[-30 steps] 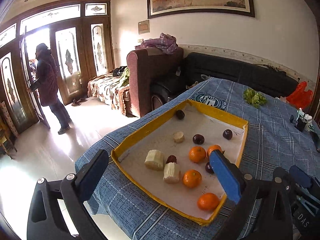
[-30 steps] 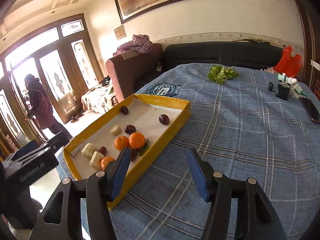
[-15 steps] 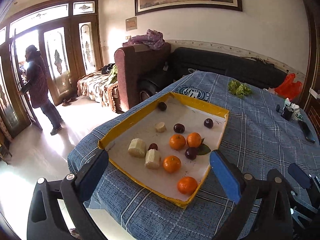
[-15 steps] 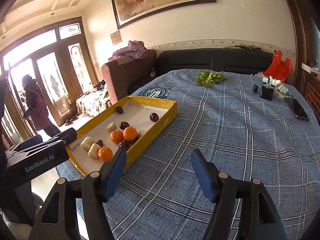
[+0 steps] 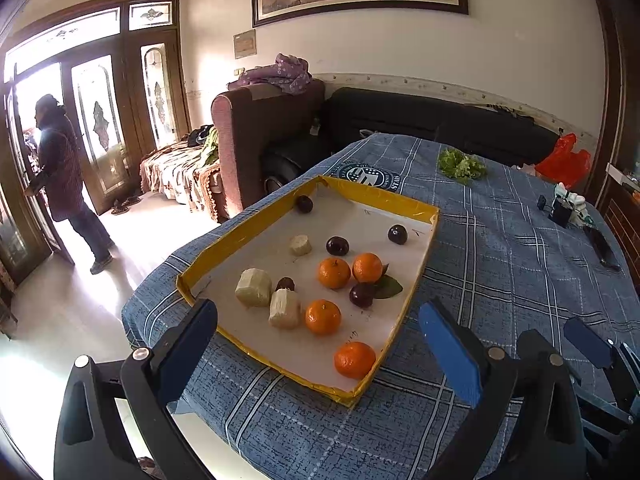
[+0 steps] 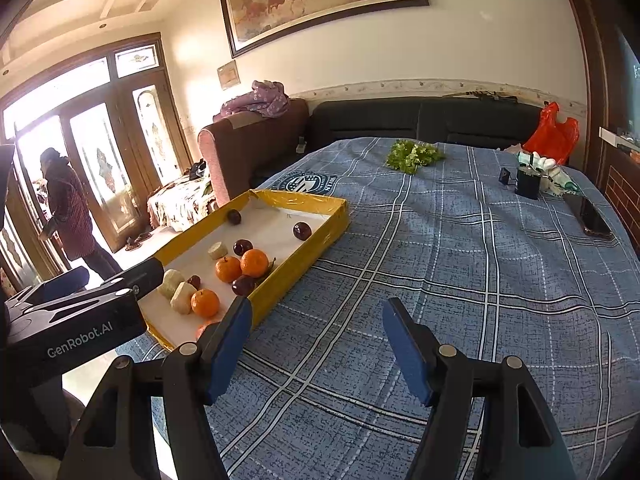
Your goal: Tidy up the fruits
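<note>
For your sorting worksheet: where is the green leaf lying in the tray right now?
In the left wrist view the green leaf lies on the tray's right side, tucked against a dark plum and just below an orange.

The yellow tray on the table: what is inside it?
The yellow tray holds four oranges, five dark plums, three pale peeled chunks and a green leaf. In the right wrist view a finger mostly hides the nearest orange.
</note>
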Available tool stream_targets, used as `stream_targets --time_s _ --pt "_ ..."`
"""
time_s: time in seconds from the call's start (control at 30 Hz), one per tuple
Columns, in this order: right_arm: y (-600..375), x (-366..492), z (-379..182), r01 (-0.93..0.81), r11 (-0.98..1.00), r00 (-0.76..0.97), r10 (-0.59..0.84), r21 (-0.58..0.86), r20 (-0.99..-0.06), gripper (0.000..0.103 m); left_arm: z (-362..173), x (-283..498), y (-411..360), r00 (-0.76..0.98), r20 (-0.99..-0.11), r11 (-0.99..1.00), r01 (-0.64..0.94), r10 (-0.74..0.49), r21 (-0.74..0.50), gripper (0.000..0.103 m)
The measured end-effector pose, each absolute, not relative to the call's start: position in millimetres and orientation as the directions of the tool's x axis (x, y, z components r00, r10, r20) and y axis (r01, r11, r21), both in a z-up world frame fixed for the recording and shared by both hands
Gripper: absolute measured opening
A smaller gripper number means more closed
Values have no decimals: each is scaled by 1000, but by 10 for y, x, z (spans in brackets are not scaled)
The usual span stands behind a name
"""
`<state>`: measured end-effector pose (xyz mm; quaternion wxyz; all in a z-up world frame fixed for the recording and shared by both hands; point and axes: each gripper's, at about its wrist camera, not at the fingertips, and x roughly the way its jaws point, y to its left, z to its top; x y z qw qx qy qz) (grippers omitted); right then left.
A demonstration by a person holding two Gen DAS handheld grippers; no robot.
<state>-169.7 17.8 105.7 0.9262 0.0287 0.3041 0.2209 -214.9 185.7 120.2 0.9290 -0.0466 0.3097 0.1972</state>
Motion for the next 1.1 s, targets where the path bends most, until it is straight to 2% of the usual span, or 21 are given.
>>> stream_targets --time_s 0.57,1.1 --pt "244 -1642 950 -385 907 705 410 174 -579 73 1055 -2062 1952 706 -635 918 -396 313 12 101" --pt "286 -1676 976 -363 925 739 358 111 -571 76 1066 -2090 1968 712 -629 914 -405 313 -3 101"
